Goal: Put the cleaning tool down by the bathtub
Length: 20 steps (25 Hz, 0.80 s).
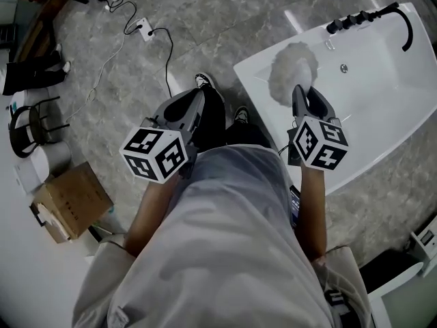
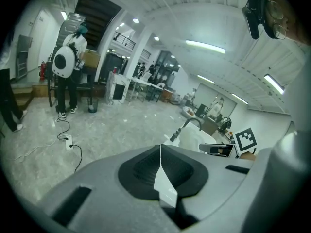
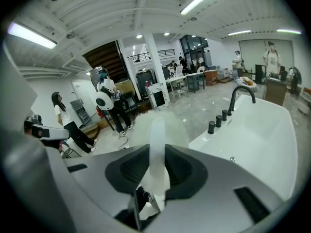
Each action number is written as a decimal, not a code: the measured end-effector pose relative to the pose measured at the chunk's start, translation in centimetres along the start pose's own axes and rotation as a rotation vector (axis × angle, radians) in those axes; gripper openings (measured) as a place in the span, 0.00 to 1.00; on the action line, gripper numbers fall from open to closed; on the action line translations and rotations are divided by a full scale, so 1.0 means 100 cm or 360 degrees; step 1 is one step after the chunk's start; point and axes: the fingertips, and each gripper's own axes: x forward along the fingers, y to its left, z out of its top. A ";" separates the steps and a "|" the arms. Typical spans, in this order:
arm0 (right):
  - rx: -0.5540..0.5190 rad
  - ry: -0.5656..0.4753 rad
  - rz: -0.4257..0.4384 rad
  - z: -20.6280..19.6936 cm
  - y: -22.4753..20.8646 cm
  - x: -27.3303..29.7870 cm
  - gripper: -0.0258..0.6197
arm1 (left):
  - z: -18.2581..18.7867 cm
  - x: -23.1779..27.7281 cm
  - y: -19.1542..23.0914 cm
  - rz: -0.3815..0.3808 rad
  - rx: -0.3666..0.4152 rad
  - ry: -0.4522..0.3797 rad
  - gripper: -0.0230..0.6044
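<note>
The cleaning tool is a white fluffy duster [image 1: 293, 69] on a pale handle [image 3: 156, 152]. My right gripper [image 1: 302, 100] is shut on that handle, and the fluffy head [image 3: 167, 120] sticks out past the jaws, over the near corner of the white bathtub [image 1: 382, 87]. The tub's rim and basin [image 3: 265, 140] lie just right of the gripper. My left gripper [image 1: 196, 106] hangs over the grey floor to the left of the tub, in front of the person's shoes. Its jaws [image 2: 160, 152] meet at the tips with nothing held between them.
A black faucet [image 1: 386, 11] with knobs stands at the tub's far rim. On the floor lie a power strip with cable [image 1: 145, 29], a cardboard box [image 1: 72, 200] and a dark stool [image 1: 31, 125]. People [image 3: 111, 106] stand farther back in the hall.
</note>
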 end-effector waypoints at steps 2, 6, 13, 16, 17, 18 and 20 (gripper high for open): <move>0.0022 0.0012 -0.0008 0.002 -0.004 0.006 0.18 | 0.001 0.000 0.005 0.0006 -0.0012 0.0002 0.05; 0.0023 0.0029 -0.0014 0.005 -0.005 0.018 0.18 | 0.002 0.002 0.018 0.0018 -0.0036 0.0019 0.05; 0.0026 0.0105 0.0032 0.000 0.000 0.040 0.18 | 0.005 0.009 0.027 0.0014 -0.0069 0.0027 0.05; 0.0004 0.0140 0.0053 -0.004 0.002 0.048 0.18 | 0.008 0.012 0.025 -0.0029 -0.0096 0.0001 0.05; -0.0012 0.0153 0.0058 -0.006 0.002 0.052 0.18 | 0.008 0.013 0.025 -0.0034 -0.0103 -0.0002 0.05; -0.0034 0.0175 0.0064 -0.011 0.001 0.056 0.17 | 0.008 0.013 0.025 -0.0031 -0.0107 0.0000 0.05; -0.0080 0.0242 0.0080 -0.023 0.001 0.066 0.17 | 0.006 0.013 0.028 -0.0012 -0.0112 0.0005 0.05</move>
